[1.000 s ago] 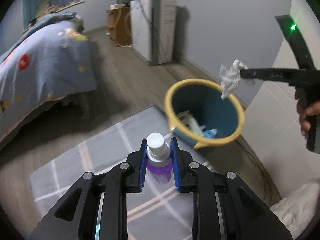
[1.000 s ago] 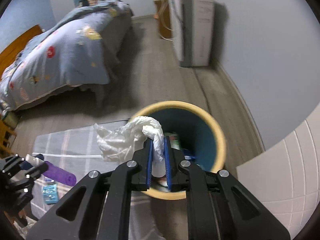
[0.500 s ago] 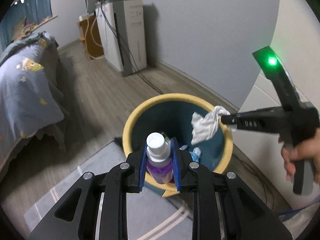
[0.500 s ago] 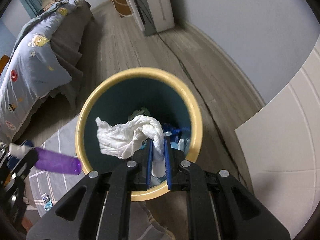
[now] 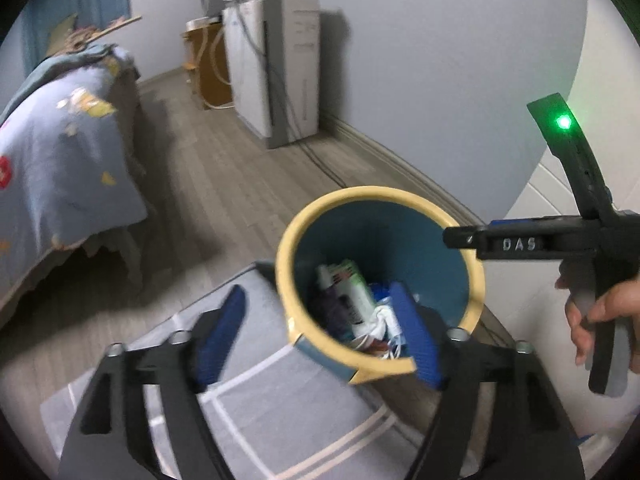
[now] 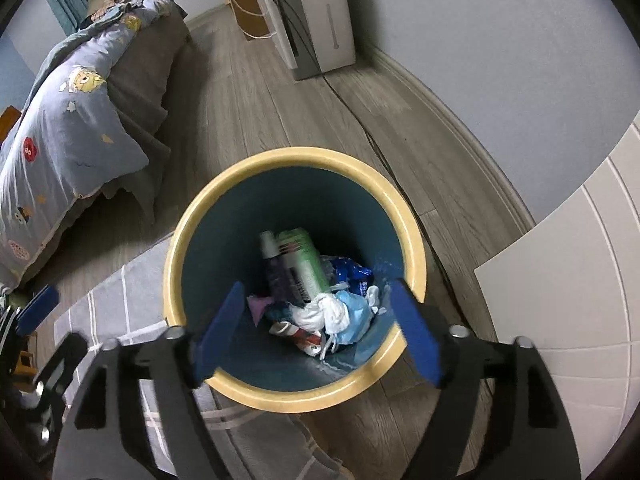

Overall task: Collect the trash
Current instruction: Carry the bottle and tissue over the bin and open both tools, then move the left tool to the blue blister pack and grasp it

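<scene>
**Both grippers empty over the bin**

Your left gripper [image 5: 320, 332] and right gripper [image 6: 316, 324] hang spread wide, holding nothing. The trash bin [image 6: 404, 208] sits at frame centre; the purple bottle [image 6: 278, 280] and white tissue [image 6: 324, 312] lie at its bottom. Pull back carelessly and a finger could catch the yellow rim, tipping the bin onto the rug [image 5: 280, 412].

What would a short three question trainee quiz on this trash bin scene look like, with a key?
1. True or false: the left gripper holds a bottle.
2. The rim of the bin is: A yellow, B red, C black.
3. Fill in: the white crumpled tissue lies ____ the bin.

Key: 1 false, both grippers are open and empty, including the right gripper. 2 A. 3 inside, beside the green bottle.
</scene>
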`<state>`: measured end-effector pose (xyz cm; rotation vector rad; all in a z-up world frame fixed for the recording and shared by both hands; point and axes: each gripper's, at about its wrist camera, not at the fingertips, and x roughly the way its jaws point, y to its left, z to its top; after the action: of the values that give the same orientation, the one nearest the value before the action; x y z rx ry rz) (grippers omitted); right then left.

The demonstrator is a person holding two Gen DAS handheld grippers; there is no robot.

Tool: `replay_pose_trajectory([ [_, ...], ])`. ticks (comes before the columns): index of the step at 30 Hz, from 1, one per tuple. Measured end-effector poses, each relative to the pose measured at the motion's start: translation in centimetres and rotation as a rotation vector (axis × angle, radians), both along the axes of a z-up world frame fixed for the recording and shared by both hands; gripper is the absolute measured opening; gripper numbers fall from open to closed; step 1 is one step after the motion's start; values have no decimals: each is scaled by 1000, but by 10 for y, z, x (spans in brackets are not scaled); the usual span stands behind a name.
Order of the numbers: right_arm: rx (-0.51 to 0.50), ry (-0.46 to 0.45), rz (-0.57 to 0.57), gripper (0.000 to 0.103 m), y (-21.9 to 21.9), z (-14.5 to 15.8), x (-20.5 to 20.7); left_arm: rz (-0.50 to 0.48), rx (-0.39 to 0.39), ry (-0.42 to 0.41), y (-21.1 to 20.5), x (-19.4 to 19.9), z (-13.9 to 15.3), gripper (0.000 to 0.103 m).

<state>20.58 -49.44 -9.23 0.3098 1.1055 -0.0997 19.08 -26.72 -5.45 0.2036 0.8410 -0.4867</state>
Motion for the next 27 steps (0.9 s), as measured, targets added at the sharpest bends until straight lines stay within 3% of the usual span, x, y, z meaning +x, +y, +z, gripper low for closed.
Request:
replay_pose_trajectory([
  [2,6,-9,8,89,5,4,0,34,-1,-2,18,-9,5,91],
  [5,9,-29,28,96,17,12,0,70,6,-13,43,-23,13,94],
  [18,-56,-115,173,97,99,54,-5,219,33,-52,158,-76,35,96],
  [23,-22,-119,272,97,151,59,-9,316,54,-11,208,-103,9,97],
  [27,-27,-85,343,97,193,50,-12,402,84,78,243,-112,-24,97],
])
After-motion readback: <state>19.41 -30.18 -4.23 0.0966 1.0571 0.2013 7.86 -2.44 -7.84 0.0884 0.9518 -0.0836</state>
